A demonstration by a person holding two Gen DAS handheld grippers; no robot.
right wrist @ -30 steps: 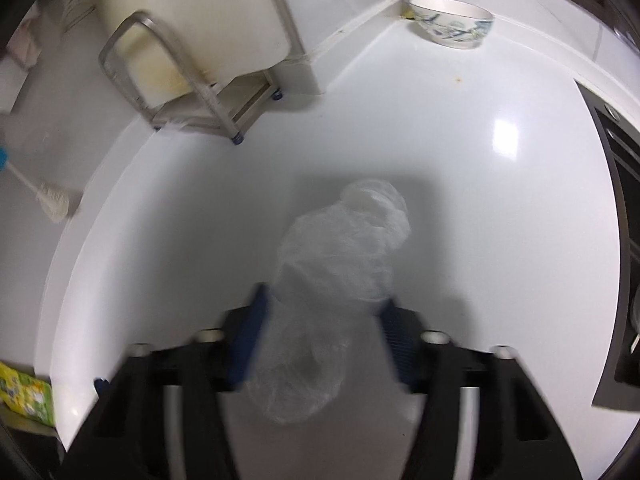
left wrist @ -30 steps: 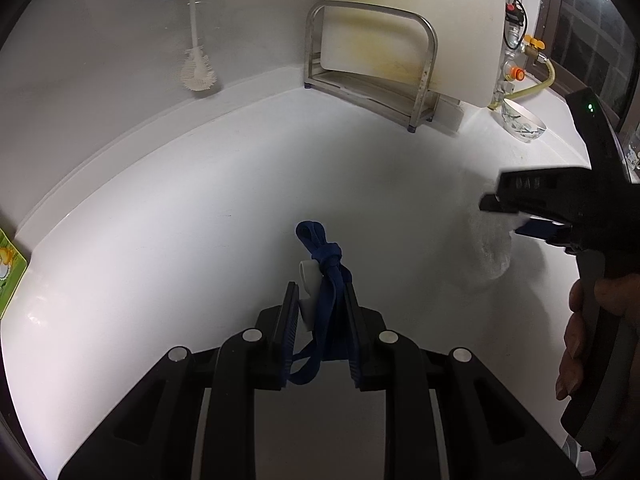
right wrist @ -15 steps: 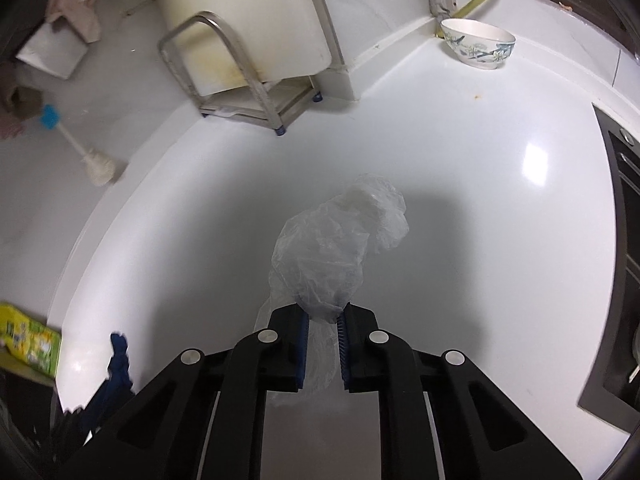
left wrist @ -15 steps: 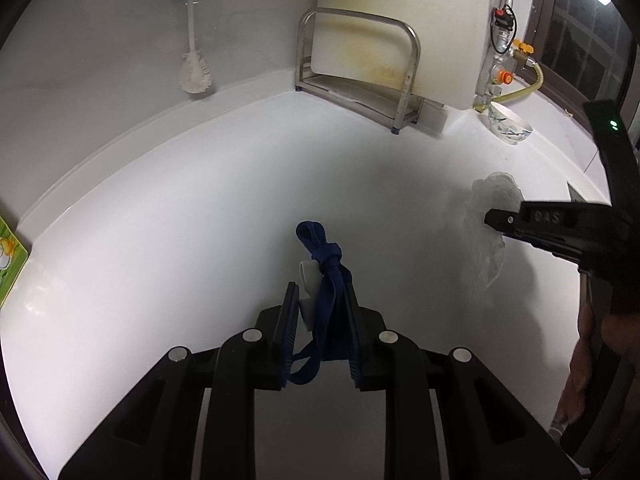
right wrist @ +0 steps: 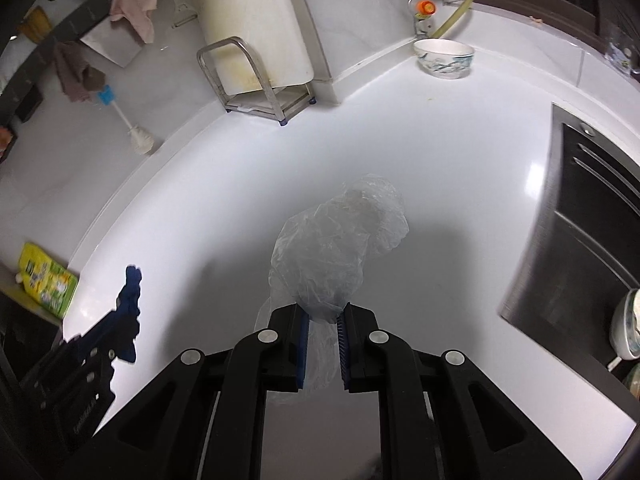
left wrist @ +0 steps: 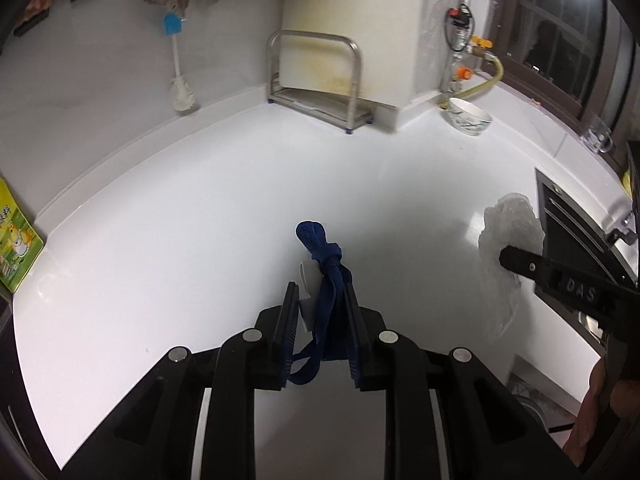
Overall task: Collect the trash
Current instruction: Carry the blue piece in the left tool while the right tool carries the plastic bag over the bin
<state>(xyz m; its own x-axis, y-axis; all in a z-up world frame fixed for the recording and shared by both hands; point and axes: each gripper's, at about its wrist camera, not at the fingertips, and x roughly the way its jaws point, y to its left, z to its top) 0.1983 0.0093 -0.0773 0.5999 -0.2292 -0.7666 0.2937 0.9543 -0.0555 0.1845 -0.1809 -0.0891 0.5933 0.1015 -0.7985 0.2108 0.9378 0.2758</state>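
My left gripper (left wrist: pixel 322 300) is shut on a knotted blue cord (left wrist: pixel 326 276) with a small white piece (left wrist: pixel 306 280) beside it, held above the white counter (left wrist: pixel 200 208). My right gripper (right wrist: pixel 323 322) is shut on a crumpled clear plastic bag (right wrist: pixel 336 248), lifted off the counter (right wrist: pixel 460 168). In the left wrist view the bag (left wrist: pixel 508 236) hangs from the right gripper's black finger at the far right. In the right wrist view the blue cord (right wrist: pixel 130 312) and the left gripper show at the lower left.
A metal rack (left wrist: pixel 316 80) with a cutting board stands at the back wall, a brush (left wrist: pixel 180 80) to its left, a patterned bowl (left wrist: pixel 468 118) to its right. A green packet (left wrist: pixel 16 240) lies at the left edge. A dark sink (right wrist: pixel 588 240) sits at the right.
The right gripper closed on the plastic bag and lifted it off the counter. Both grippers pulled back and rose, so more of the wall and counter shows. The left grip on the cord is unchanged.
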